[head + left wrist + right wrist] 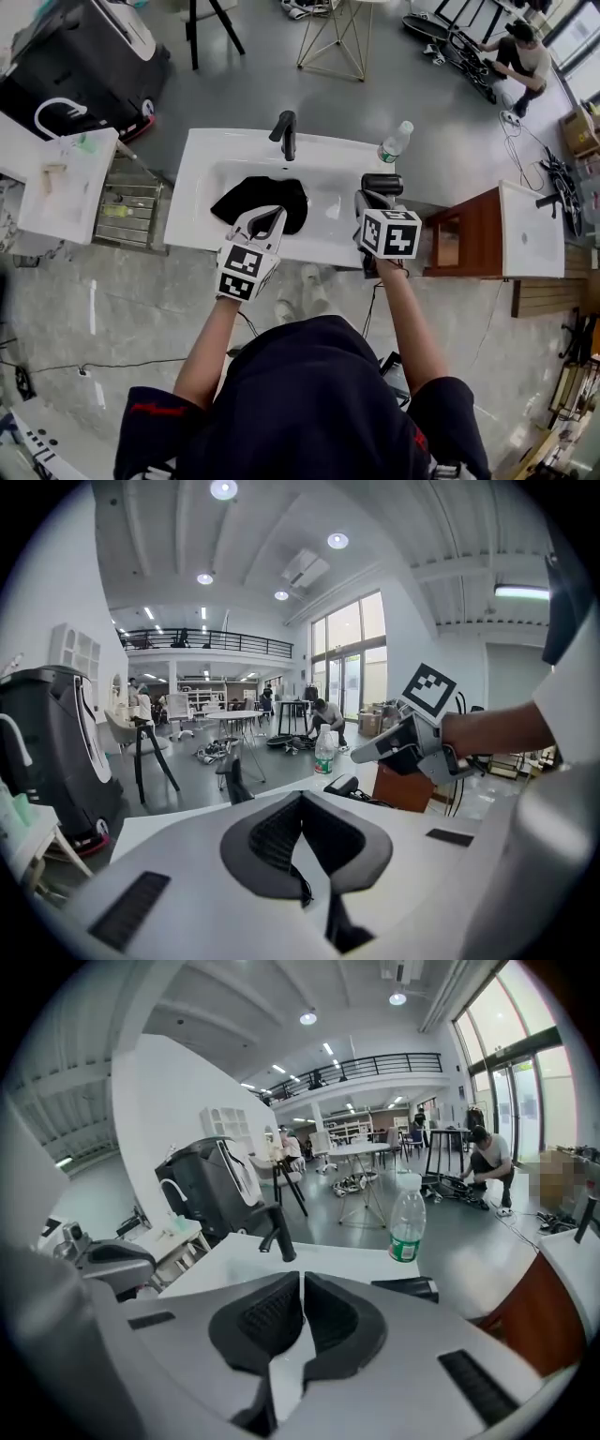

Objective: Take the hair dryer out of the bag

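A black bag lies crumpled in the white sink. The dark hair dryer rests on the sink's right rim, outside the bag; it also shows as the hair dryer in the right gripper view. My left gripper hovers over the bag's near edge with its jaws shut. A thin dark strand hangs at its pads; I cannot tell what it belongs to. My right gripper is just near of the hair dryer, shut and with nothing between its pads.
A black faucet stands behind the basin. A water bottle stands at the sink's back right corner. A brown wooden cabinet adjoins on the right, a small white side table on the left. A person crouches far back.
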A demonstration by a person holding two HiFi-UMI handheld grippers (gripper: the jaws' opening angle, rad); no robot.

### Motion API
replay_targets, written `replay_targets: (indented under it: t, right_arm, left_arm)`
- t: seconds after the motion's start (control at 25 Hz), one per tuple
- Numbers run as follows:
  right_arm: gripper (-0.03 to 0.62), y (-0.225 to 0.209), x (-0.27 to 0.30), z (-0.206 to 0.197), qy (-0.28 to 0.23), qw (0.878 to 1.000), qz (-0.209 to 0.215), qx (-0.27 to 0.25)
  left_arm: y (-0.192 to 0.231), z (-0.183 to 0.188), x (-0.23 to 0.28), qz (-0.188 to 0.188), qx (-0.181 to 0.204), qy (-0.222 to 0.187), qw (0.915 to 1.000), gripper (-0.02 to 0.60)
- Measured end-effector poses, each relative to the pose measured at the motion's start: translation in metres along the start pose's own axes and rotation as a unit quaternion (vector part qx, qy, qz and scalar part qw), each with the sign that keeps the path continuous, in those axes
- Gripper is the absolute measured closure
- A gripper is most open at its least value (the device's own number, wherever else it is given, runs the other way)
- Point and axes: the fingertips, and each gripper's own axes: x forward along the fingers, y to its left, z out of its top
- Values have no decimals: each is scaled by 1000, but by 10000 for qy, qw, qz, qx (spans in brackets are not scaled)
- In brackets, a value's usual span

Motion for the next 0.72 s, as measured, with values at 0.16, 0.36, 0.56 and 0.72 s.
replay_targets:
  t: [0.16,0.36,0.56,0.72]
  right_arm:
    - [554,45,-18,18,-504,9978,389,-175]
    - [559,86,-46,37,-1014,9914,671,-489]
    - [559,127,-74,53,-1646,9774,1013,-859]
    - [559,150,-87,60,-1891,9664,1305,-1152]
  left_arm:
    - [9,15,-20,36,-104,-289,9995,568]
    - [3,31,-42,38,-33,-524,9986,568]
    - [-2,38,-59,76,-198,-768,9968,568]
    - [-6,48,-72,97,-305,-909,9953,568]
